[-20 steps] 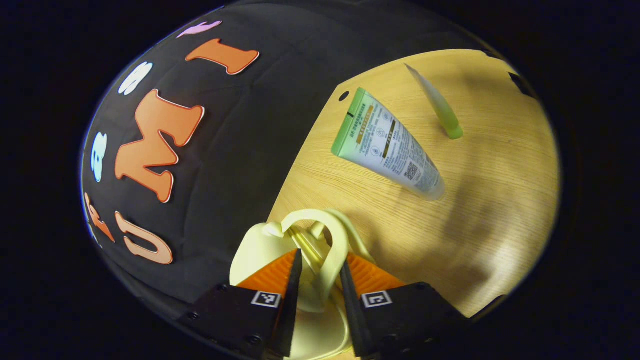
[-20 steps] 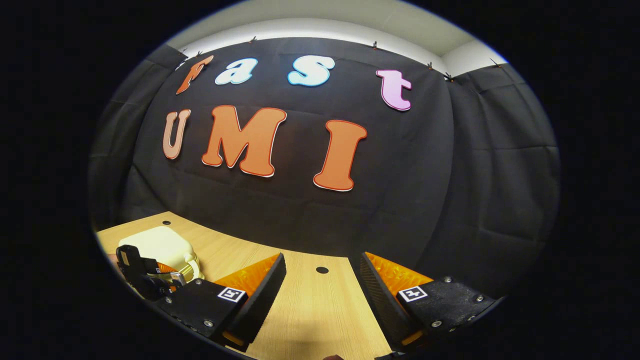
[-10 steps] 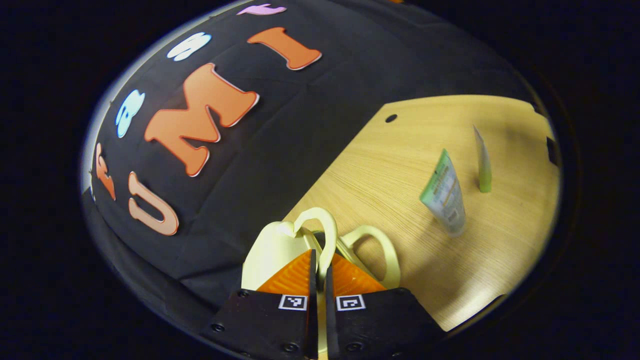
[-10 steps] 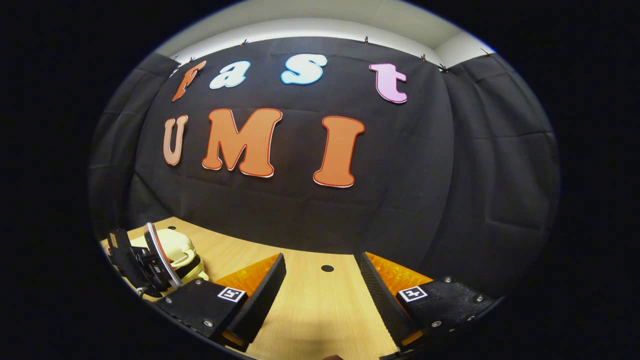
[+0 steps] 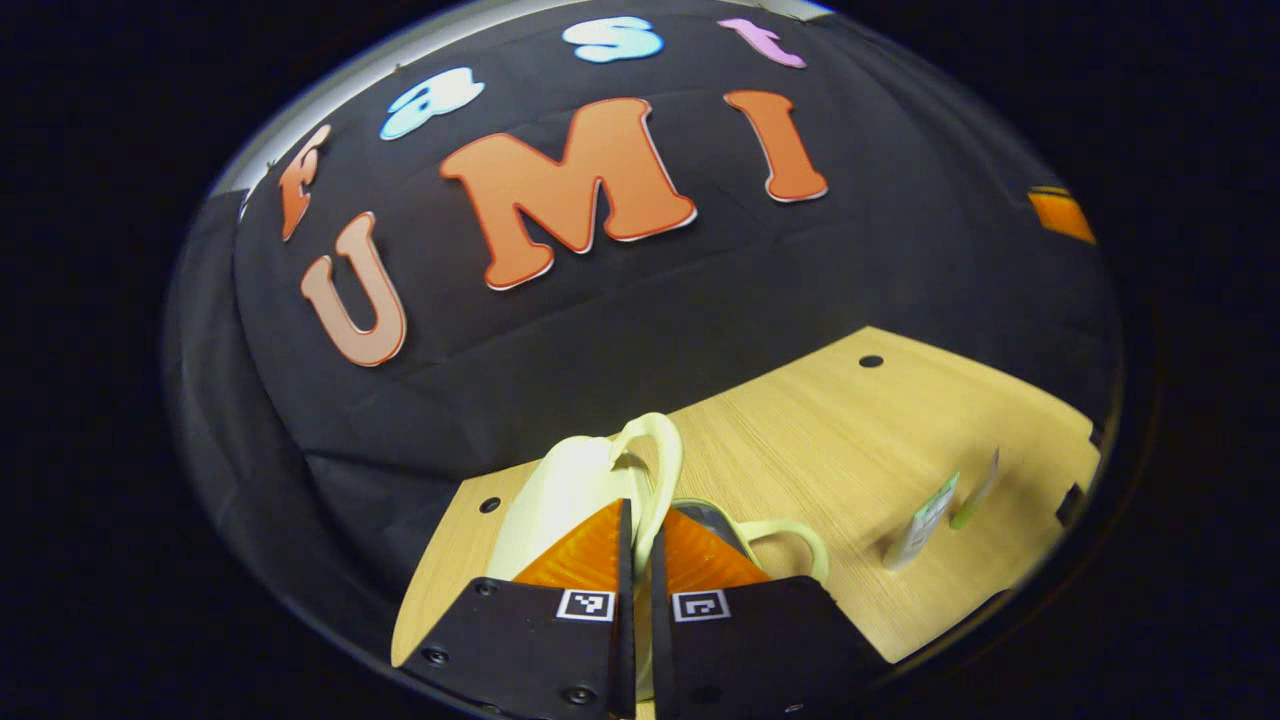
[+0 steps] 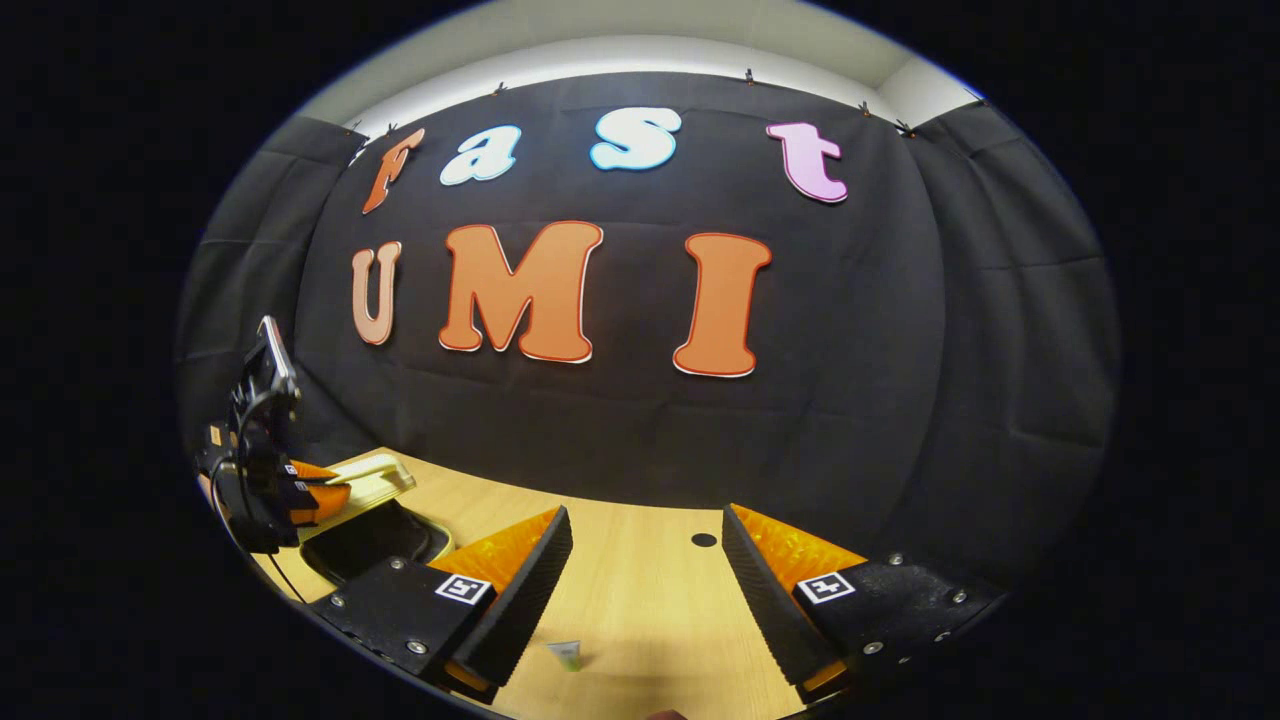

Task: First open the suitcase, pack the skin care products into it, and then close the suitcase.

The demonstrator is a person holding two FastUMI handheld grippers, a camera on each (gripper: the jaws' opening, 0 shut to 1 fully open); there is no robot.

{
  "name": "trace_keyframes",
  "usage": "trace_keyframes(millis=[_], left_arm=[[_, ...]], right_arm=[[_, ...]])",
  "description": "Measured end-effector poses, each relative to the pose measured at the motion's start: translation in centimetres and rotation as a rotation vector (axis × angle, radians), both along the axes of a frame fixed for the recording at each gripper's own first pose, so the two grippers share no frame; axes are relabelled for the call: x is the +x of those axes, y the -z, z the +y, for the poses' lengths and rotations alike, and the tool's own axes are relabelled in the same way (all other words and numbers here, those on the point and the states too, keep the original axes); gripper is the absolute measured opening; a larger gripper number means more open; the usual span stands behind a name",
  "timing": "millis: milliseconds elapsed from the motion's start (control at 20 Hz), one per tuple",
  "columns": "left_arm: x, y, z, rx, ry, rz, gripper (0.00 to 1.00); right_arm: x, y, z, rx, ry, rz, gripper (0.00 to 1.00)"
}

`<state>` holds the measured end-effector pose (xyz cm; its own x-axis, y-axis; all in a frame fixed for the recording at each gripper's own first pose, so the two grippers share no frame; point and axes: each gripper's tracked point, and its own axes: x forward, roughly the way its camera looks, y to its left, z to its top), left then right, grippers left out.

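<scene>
Two skin care tubes, a white and green tube [image 5: 922, 522] and a slimmer green tube [image 5: 977, 489], sit side by side on the wooden surface [image 5: 850, 440], well apart from the cream suitcase [image 5: 570, 490]. In the left gripper view, the left hand-held gripper [image 5: 640, 525] is pinched narrow on the suitcase's pale handle loop [image 5: 660, 470], both fingers pressing it. A second handle loop [image 5: 790, 535] lies just to the side of the fingers, low against the surface. In the right gripper view, the suitcase lid [image 6: 365, 480] is raised off its dark-lined lower half [image 6: 375, 540], with the left hand-held gripper [image 6: 310, 495] at the lid's edge. The right hand-held gripper [image 6: 645, 570] hangs above the surface with its fingers spread wide, holding nothing. A small green tube end [image 6: 567, 655] shows between its fingers, on the surface.
</scene>
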<state>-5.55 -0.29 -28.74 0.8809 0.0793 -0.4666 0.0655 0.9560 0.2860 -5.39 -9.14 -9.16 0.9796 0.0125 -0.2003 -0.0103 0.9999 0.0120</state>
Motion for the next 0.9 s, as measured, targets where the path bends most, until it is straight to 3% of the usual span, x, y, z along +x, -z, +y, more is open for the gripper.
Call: trace_keyframes(millis=[350, 600, 900], left_arm=[[-1.6, -2.8, 3.9, -0.141, -0.130, -0.089, 0.07], [-3.1, -3.0, 6.2, -0.152, -0.234, -0.135, 0.07], [-3.4, -2.5, 10.9, -0.213, -0.287, -0.143, 0.07]], right_arm=[[-0.1, -0.6, 3.5, -0.023, -0.032, 0.013, 0.95], [0.1, -0.4, 6.3, -0.029, -0.050, 0.036, 0.96], [0.6, -0.3, 10.3, 0.003, -0.051, 0.064, 0.96]])
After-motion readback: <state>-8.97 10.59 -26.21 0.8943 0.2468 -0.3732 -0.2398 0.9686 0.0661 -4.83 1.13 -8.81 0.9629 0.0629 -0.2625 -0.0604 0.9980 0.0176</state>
